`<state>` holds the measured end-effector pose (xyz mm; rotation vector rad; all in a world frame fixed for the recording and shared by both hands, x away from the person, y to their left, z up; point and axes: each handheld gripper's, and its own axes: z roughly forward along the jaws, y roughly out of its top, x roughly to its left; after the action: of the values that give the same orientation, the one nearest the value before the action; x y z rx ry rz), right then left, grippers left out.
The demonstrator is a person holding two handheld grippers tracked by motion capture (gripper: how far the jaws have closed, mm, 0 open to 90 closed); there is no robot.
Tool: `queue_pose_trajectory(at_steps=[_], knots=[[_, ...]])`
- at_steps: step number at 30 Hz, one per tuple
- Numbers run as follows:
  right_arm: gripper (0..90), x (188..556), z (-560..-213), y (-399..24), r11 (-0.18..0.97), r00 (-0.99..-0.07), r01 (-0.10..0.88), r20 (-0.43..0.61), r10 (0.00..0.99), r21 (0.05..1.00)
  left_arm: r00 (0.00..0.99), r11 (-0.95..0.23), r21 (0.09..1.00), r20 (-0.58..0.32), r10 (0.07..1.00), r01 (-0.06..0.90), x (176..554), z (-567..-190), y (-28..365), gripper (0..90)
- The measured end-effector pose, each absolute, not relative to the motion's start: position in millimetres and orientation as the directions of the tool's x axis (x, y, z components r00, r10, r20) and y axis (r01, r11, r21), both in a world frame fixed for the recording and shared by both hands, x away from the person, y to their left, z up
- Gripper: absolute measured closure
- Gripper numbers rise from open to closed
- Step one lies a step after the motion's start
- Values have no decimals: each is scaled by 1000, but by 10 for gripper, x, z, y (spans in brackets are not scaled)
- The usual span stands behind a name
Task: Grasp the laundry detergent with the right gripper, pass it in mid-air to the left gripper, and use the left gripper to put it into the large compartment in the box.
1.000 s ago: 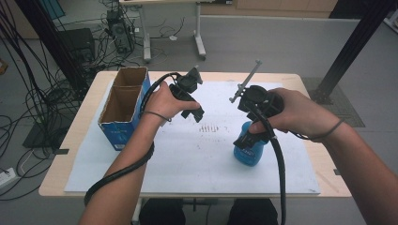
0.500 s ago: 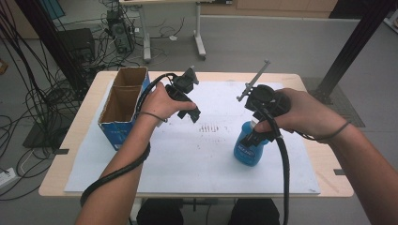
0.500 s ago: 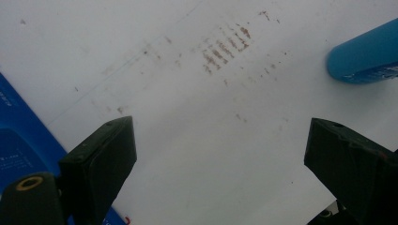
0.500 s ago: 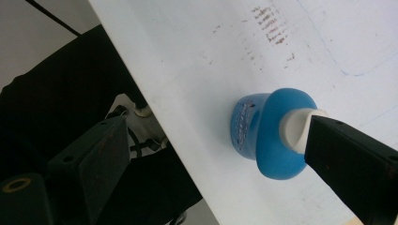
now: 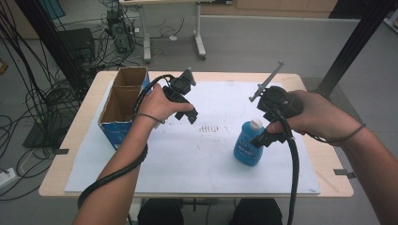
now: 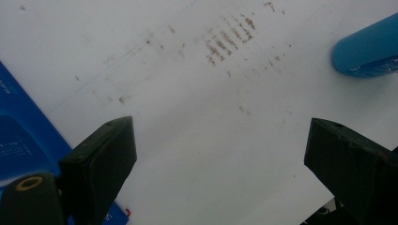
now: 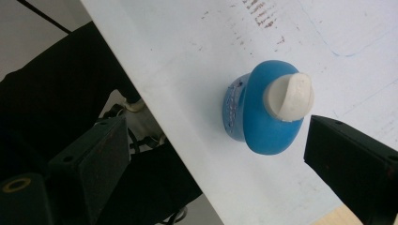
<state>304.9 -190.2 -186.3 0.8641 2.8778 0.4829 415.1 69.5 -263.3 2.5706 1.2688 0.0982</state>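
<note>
A blue bottle (image 5: 247, 146) with a white cap (image 5: 255, 123) stands upright on the white mat (image 5: 187, 159), right of centre. My right gripper (image 5: 268, 137) hovers just right of its neck. In the right gripper view the bottle (image 7: 256, 117) is seen from above, between the wide-open jaws of that gripper (image 7: 216, 154), and nothing touches it. My left gripper (image 5: 187, 116) hangs above the mat beside the box. Seen from the left gripper view, this gripper (image 6: 220, 150) is open over bare mat, with the bottle (image 6: 368, 47) far off at top right.
An open cardboard box (image 5: 123, 101) with blue sides stands at the mat's left edge; its blue wall (image 6: 23, 136) lies close to the left jaw. Brown smudges (image 5: 211, 127) mark the mat's middle. The wooden table (image 5: 328, 180) borders the mat.
My right gripper has come off the bottle and drifted up and to the right; the bottle stays standing. The left gripper has barely moved.
</note>
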Motion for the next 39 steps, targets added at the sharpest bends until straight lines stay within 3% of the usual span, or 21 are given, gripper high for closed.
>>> queue_pose_trajectory(at_steps=[39], knots=[[62,3068,-2362,-2493,717,-764,613,17,645,332,629,-589,274,-84,773,760,3734,-2901,807,90]])
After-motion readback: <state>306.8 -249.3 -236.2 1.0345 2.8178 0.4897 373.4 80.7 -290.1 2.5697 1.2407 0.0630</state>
